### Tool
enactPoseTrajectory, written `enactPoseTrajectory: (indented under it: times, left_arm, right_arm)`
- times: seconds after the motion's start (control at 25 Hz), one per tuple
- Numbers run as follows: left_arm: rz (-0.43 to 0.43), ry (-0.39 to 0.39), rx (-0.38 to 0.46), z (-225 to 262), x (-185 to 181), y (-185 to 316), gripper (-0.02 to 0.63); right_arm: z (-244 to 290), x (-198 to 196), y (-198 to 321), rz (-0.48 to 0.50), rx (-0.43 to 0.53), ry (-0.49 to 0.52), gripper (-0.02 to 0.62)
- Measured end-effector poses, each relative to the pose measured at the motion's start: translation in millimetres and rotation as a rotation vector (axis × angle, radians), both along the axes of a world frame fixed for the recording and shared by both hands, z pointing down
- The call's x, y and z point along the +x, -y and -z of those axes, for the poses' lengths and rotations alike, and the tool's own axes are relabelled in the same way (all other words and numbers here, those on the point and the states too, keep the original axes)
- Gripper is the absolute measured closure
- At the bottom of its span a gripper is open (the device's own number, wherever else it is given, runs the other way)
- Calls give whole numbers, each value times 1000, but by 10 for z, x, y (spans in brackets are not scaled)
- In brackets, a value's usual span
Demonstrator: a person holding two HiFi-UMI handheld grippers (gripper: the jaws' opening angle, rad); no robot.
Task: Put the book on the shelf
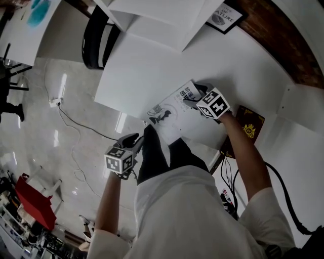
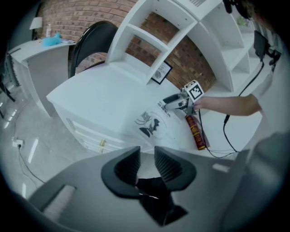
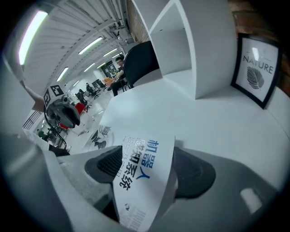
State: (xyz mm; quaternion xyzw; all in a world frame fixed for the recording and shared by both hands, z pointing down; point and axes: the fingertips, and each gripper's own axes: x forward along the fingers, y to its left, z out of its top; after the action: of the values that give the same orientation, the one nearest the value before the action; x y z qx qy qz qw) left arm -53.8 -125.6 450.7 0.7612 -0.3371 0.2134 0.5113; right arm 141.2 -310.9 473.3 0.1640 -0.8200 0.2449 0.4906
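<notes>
A white book (image 1: 167, 114) with blue print and a dark drawing lies near the front edge of the white table (image 1: 152, 71). My right gripper (image 1: 191, 98) is at the book's far right corner. In the right gripper view that corner (image 3: 140, 172) reaches deep between the wide jaws of the right gripper (image 3: 147, 165), and I see no pad pressing on it. My left gripper (image 1: 132, 138) hangs off the table's front edge, short of the book (image 2: 156, 120); its jaws (image 2: 146, 163) stand narrowly apart and empty. The white shelf (image 2: 172, 31) stands at the back of the table.
A dark red book (image 1: 248, 126) lies right of the white one, by the table's edge. A framed print (image 1: 226, 15) leans on the brick wall beside the shelf. A black chair (image 1: 93, 38) stands at the table's left end. Cables (image 1: 228, 182) hang at the right.
</notes>
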Motion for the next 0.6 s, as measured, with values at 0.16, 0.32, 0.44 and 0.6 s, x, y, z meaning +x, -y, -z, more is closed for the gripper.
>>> enactPoseTrajectory:
  times: [0.16, 0.32, 0.44, 0.6]
  left_arm:
    - [-2, -9, -15, -72, -22, -98, 497]
    - [-8, -13, -18, -122, -67, -156, 497]
    - [-13, -17, -21, -161, -114, -178, 497]
    - [-32, -26, -34, -210, -144, -179, 495]
  right_arm:
    - [-23, -272, -139, 94, 1, 3, 242]
    - [-54, -528, -261, 171, 12, 6, 242]
    - [-78, -666, -329, 207, 12, 5, 242]
    - [-50, -852, -414, 246, 0, 6, 242]
